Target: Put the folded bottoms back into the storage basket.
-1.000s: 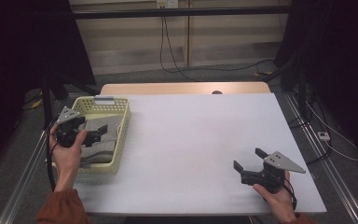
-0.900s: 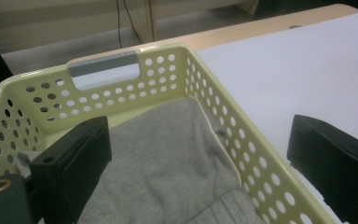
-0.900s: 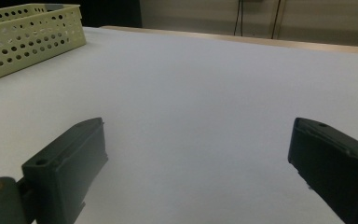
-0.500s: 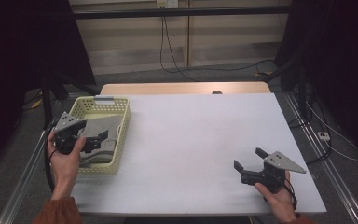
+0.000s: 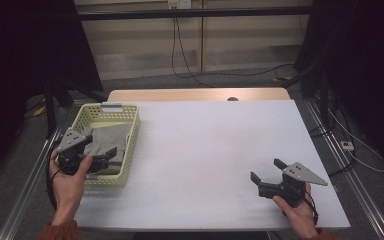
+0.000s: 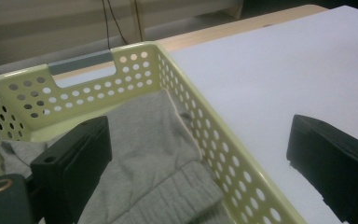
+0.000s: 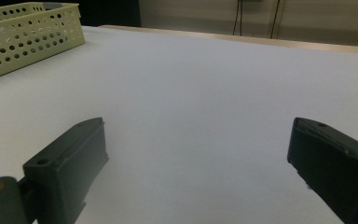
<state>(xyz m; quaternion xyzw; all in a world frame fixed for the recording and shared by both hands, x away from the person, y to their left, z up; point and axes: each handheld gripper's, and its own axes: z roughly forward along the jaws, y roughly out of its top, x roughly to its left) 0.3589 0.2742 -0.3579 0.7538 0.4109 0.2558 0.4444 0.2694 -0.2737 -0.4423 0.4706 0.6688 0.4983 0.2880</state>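
The white surface (image 5: 200,150) carries a pale yellow perforated basket (image 5: 130,145) at its left edge, with a folded grey cloth (image 5: 107,140) lying inside it. The left claw (image 5: 111,156) hangs over the basket's near end, jaws spread wide: in the left gripper view one jaw sits above the grey cloth (image 6: 154,154), the other out past the basket wall (image 6: 223,154) over bare surface, gripping nothing. Whether the inner jaw touches the cloth is unclear. The right claw (image 5: 266,170) rests well apart near the front right, likewise spread wide and empty.
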